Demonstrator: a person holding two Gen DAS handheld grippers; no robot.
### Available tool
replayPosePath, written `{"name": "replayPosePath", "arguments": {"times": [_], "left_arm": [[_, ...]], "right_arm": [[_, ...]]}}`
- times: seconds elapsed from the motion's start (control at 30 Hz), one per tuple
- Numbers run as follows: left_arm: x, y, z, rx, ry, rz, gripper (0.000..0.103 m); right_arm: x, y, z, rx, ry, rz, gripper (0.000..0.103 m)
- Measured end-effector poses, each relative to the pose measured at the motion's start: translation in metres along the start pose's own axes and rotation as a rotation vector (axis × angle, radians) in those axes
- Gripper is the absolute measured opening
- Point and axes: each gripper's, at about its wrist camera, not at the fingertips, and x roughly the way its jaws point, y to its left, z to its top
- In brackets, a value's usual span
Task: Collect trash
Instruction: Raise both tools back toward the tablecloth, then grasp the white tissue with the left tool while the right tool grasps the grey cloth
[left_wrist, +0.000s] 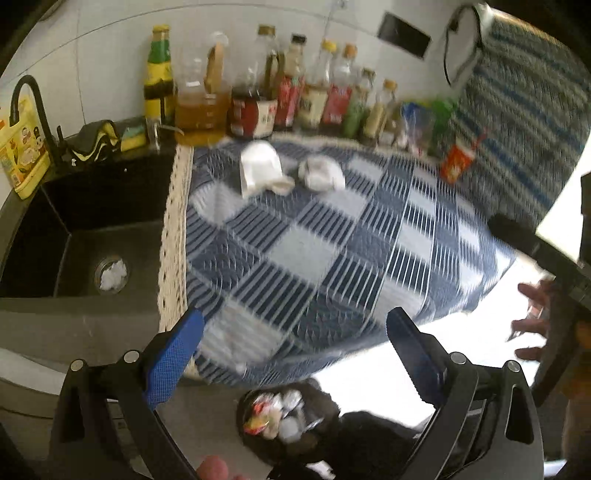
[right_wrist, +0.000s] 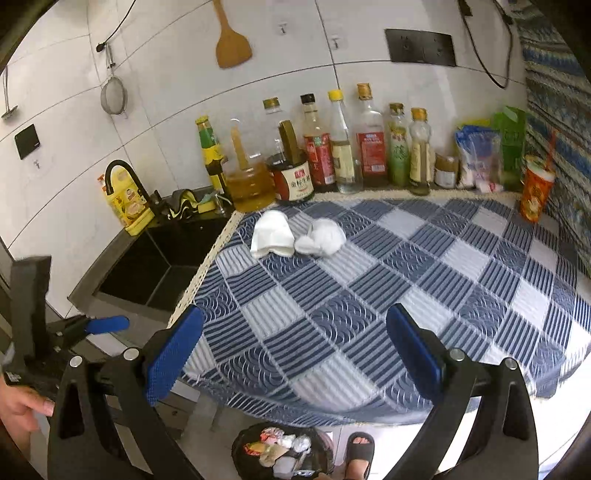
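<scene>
Both the left gripper and right gripper stand wide open and empty. At six o'clock below them the trash bin already holds wrappers. I judge a reach is next: two crumpled tissues lie at twelve o'clock, well apart from the jaws, on the checked cloth.

Left gripper: matte black moulded frame, two angled arms with slotted cut-outs, round silver pivot screws at the joints. Fingers: flat rectangular pads faced in blue textured rubber, serrated on the inner edge.

Right gripper: same black frame, silver screws, blue-padded fingers.

Person: black open-toe slide sandal on one foot; bare hand on the black handle; no sleeve visible.
</scene>
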Motion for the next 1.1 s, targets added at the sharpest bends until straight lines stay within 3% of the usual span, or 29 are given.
{"name": "replayPosePath", "arguments": {"times": [0.23,0.4,0.7,1.1], "left_arm": [[0.003,-0.005,0.050,0.050,-0.057,0.021,0.096],[0.022,0.002,0.085,0.035,-0.050,0.047,0.096],[0.096,0.008,0.134,0.028,0.035,0.070,0.096],[0.195,0.028,0.170,-0.037,0.197,0.095,0.096]], "right_arm": [[0.030,-0.017,0.031,0.007,0.028,0.016,0.098],[0.060,-0.023,0.052,-0.031,0.068,0.042,0.098],[0.137,-0.056,0.071,-0.032,0.180,0.100,0.098],[0.227,-0.092,0.081,-0.003,0.313,0.206,0.098]]}}
